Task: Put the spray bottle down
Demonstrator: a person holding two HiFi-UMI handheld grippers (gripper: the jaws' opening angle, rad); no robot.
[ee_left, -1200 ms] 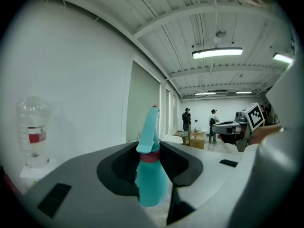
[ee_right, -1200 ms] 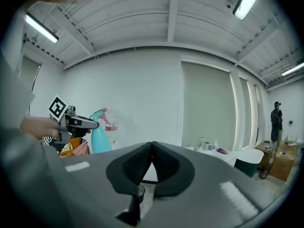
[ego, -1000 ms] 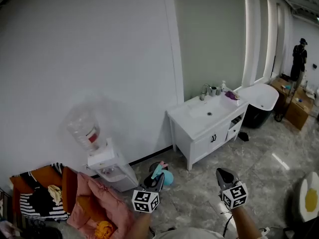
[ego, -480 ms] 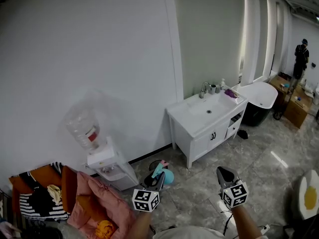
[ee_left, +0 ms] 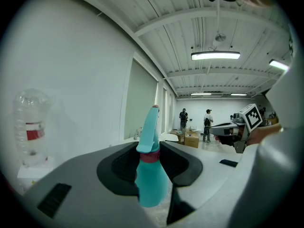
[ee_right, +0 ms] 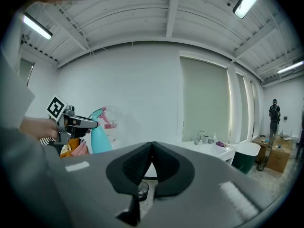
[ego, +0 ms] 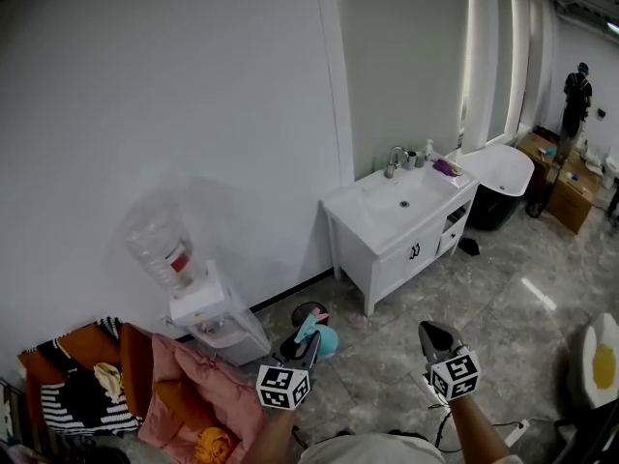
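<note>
Looking at the spray bottle (ee_left: 151,184): teal body, pink collar at the neck, teal trigger head with a bit of pink at the tip. It's up off the ground, roughly upright, with the left gripper (ego: 302,348) clamped on it around the neck, one jaw on each side. The right gripper (ee_right: 152,148) has its jaws pressed together with nothing in them, and it's held well apart to the right of the bottle.

Room-wise, there's lots of bare grey tiled floor (ego: 484,307) ahead and to the right. To the left it gets crowded: a water dispenser (ego: 208,322) against the wall and a pink pile of fabric (ego: 193,385) near it. A white sink cabinet (ego: 387,249) sits farther off on the right.
</note>
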